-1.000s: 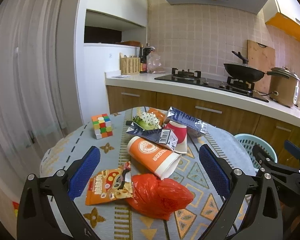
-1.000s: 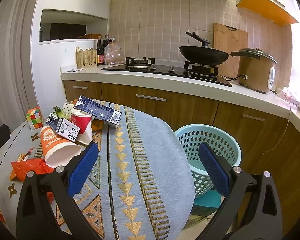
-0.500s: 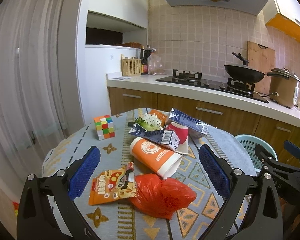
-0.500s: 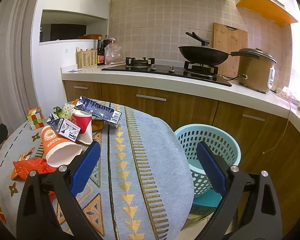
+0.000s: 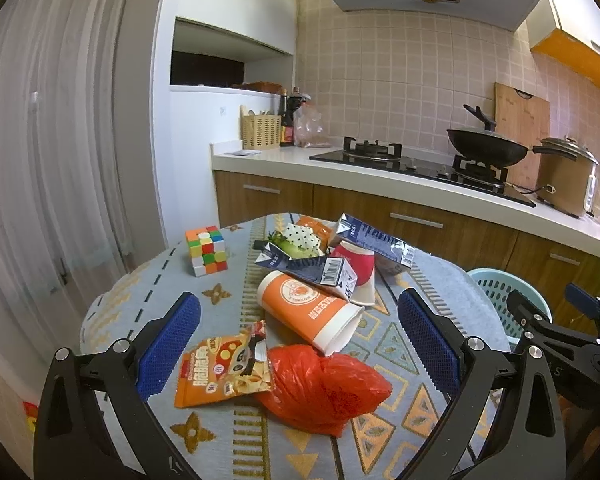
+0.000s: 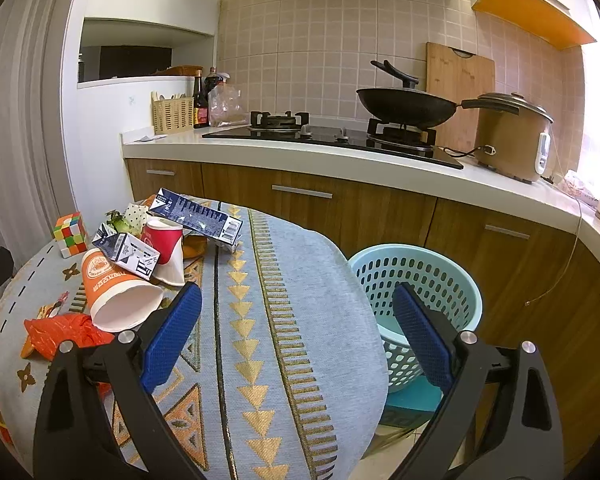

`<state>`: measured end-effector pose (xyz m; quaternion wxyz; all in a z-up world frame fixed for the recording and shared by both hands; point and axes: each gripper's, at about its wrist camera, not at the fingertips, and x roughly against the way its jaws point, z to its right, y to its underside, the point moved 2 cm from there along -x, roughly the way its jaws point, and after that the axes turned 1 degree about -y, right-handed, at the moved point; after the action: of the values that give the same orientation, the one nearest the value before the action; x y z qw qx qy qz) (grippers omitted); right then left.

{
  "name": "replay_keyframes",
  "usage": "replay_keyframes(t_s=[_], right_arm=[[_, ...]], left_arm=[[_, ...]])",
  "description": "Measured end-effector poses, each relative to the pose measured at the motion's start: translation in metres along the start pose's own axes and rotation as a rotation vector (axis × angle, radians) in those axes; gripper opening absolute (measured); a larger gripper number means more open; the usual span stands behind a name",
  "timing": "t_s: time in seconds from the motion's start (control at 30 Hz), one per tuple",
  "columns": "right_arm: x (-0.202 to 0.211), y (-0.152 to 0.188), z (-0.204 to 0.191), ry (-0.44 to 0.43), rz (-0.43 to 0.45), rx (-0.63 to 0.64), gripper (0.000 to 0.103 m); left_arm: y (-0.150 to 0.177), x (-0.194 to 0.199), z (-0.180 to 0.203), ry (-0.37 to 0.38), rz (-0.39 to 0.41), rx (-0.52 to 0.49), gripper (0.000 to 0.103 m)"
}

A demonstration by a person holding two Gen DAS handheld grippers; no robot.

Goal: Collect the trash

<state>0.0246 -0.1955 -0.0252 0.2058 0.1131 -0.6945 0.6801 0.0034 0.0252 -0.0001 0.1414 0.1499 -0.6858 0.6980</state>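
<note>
Left wrist view: left hand-held gripper (image 5: pixel 298 336) spread wide, empty, above the near edge of the round surface (image 5: pixel 148 300); red plastic bag (image 5: pixel 324 388) and snack packet (image 5: pixel 220 372) between its fingers, orange cup (image 5: pixel 308 312) and milk cartons (image 5: pixel 312 270) piled mid-surface, puzzle cube (image 5: pixel 206 250) toward the left edge. Right wrist view: right hand-held gripper (image 6: pixel 296 336) equally wide, empty, over the surface's right edge; teal basket (image 6: pixel 420 280) on the floor just beside it.
</note>
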Motion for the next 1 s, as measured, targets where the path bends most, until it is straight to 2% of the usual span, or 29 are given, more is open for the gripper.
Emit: replay_keyframes(t_s=[1.0], right_arm=[[-0.003, 0.003, -0.01, -0.023, -0.011, 0.006, 0.091]], left_arm=[[0.002, -0.004, -0.02, -0.027, 0.001, 0.005, 0.096]])
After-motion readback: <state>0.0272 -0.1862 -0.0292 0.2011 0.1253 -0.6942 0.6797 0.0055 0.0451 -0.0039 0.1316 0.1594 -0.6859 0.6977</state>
